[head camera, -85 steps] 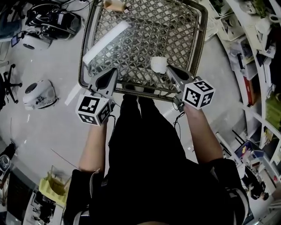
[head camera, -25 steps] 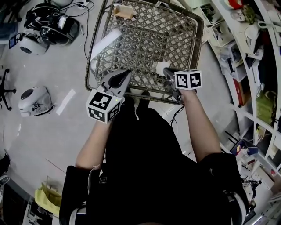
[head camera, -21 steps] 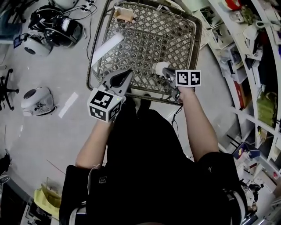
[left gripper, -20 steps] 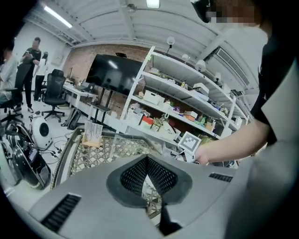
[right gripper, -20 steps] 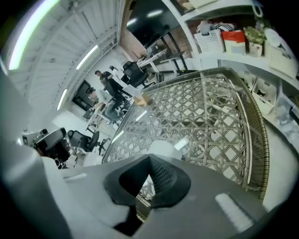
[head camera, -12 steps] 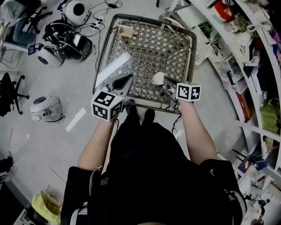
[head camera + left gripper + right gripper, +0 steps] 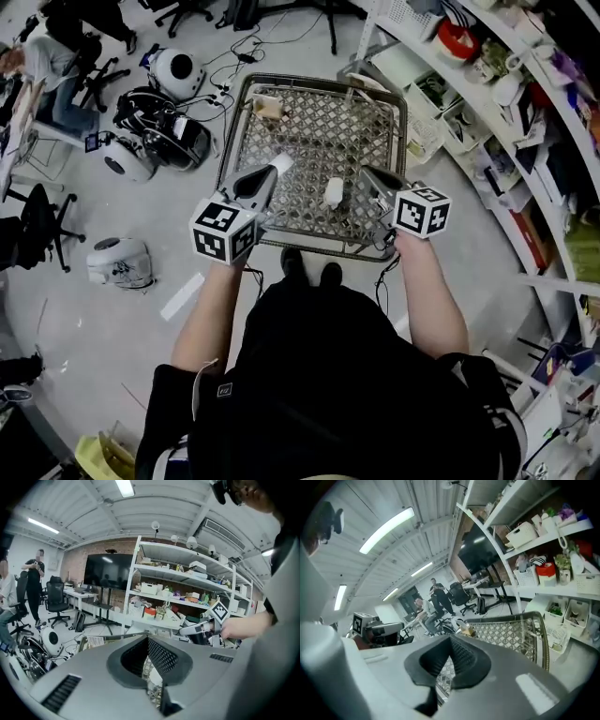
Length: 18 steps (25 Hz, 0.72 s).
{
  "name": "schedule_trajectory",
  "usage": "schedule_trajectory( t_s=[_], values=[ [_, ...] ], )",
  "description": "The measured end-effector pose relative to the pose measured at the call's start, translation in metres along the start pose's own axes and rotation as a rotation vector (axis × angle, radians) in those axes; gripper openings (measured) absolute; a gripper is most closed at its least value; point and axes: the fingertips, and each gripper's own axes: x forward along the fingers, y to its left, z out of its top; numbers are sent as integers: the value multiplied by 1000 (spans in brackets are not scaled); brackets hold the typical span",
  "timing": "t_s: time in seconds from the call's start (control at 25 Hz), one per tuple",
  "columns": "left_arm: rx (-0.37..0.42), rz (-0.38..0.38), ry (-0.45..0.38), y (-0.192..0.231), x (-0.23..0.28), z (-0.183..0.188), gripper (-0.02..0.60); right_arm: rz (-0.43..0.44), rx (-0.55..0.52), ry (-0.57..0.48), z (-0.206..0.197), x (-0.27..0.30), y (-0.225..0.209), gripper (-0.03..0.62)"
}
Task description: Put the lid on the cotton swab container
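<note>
**Two closed grippers flank one white container**

One wire-mesh metal cart basket (image 7: 314, 131) holds one small white cylindrical cotton swab container (image 7: 332, 192) in its near half. It lies between the two gripper tips and touches neither. One small tan object (image 7: 267, 108) sits at the far left corner. Both the left gripper (image 7: 267, 175) and the right gripper (image 7: 367, 173) have their jaws pressed together, gripping nothing.

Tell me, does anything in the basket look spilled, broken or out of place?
Nothing stands out. The white container sits on the basket mesh, with nothing spilled around it.
</note>
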Motion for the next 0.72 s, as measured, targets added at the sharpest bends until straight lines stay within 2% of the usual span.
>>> schedule_trajectory(
  t_s=[0.4, 0.72],
  values=[
    [67, 34, -73, 2, -19, 48, 5, 41, -102, -191, 77, -48, 35, 6],
    [93, 51, -157, -1, -43, 84, 5, 57, -203, -335, 119, -88, 65, 6]
  ],
)
